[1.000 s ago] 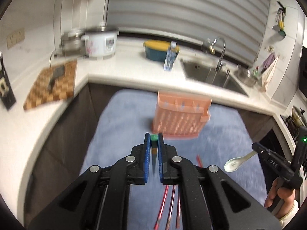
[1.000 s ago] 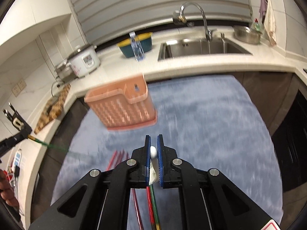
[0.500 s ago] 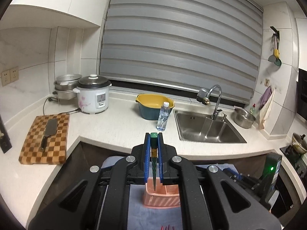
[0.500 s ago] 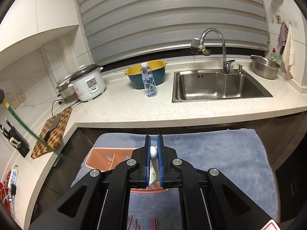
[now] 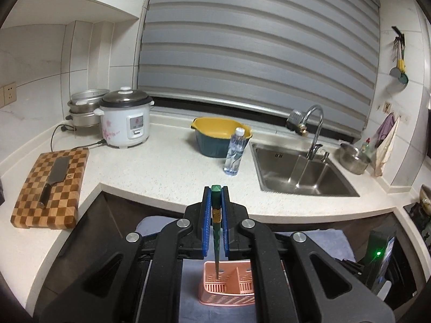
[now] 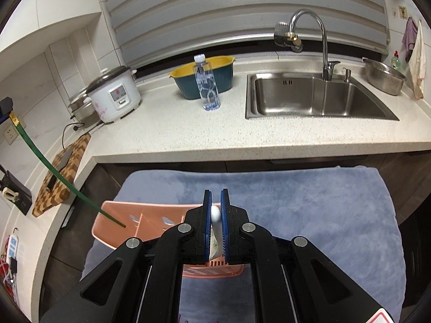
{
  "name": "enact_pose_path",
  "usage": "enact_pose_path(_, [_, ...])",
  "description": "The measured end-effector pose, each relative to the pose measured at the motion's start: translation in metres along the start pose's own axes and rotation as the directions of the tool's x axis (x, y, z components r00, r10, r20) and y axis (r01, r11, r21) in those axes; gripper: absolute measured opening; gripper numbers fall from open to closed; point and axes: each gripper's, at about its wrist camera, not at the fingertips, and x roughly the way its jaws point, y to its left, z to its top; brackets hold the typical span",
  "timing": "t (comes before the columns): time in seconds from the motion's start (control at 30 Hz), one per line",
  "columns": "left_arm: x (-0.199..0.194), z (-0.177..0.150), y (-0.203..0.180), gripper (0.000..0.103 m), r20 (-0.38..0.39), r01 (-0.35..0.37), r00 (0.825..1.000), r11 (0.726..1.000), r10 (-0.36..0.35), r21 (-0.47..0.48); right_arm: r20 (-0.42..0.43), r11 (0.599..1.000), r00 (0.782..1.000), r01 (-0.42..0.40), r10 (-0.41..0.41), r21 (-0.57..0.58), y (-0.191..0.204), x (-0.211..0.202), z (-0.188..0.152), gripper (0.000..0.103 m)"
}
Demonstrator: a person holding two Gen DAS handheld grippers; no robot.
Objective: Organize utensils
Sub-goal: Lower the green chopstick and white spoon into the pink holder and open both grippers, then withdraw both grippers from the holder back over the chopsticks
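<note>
Below the pale speckled surface, a blue-grey plush cloth is covering the lower level, and a pink slotted utensil basket is sitting on it at about 8 o'clock in the right wrist view. In the left wrist view the same basket is showing at 6 o'clock, partly behind the black arms of the tool.

The left gripper is pinching a green chopstick between its blue fingers, which are standing narrow around the shaft. The chopstick is pointing down, with its thin tip hanging over the basket's left compartment. From the right wrist view the chopstick is slanting from 9 o'clock down toward the basket's near corner.

The right gripper is gripping a white ceramic spoon, fingers narrow on its handle, above the basket's right side.

Around the room, a steel sink with a curved faucet is lying at 1 o'clock. A water bottle is standing just in front of a yellow-and-teal basin at 12 o'clock. A white rice cooker is sitting at 10 o'clock beside stacked steel pots. A checkered cutting board is carrying a cleaver at 9 o'clock. Grey striped blinds are filling the window, and a steel bowl is resting right of the sink.
</note>
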Motion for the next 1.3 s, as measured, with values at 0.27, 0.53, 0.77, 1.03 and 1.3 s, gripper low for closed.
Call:
enact_pose_path(0.27, [0.0,-0.022,0.023,0.064,-0.02,-0.096,0.995,0.994,0.095,-0.057,0.06,1.0,0.998,0.014,-0.015,0.013,-0.003,-0.029,-0.001,0.033])
enact_pose_path(0.53, [-0.046,-0.048,0.043,0.082,-0.043,-0.138,0.99,0.988,0.135,-0.063,0.097,1.0,0.995,0.024,-0.024,0.003,-0.01,-0.088,-0.031,0.043])
enact_pose_path(0.77, [-0.08,-0.116,0.05,0.085,-0.14,-0.162,0.977,0.987,0.159,-0.015,0.024,0.999,0.999,0.036,-0.036,0.011,-0.027,-0.127,-0.107,0.048])
enact_pose_path(1.03, [-0.104,-0.212,0.053,0.085,-0.301,-0.147,0.943,0.989,0.143,0.008,-0.079,0.992,0.989,0.128,-0.128,-0.007,-0.042,-0.155,-0.207,0.048])
enact_pose_path(1.3, [-0.124,-0.286,0.044,0.085,-0.418,-0.127,0.898,0.991,0.135,0.046,-0.184,0.992,0.975,0.125,-0.124,-0.007,-0.044,-0.162,-0.281,0.048])
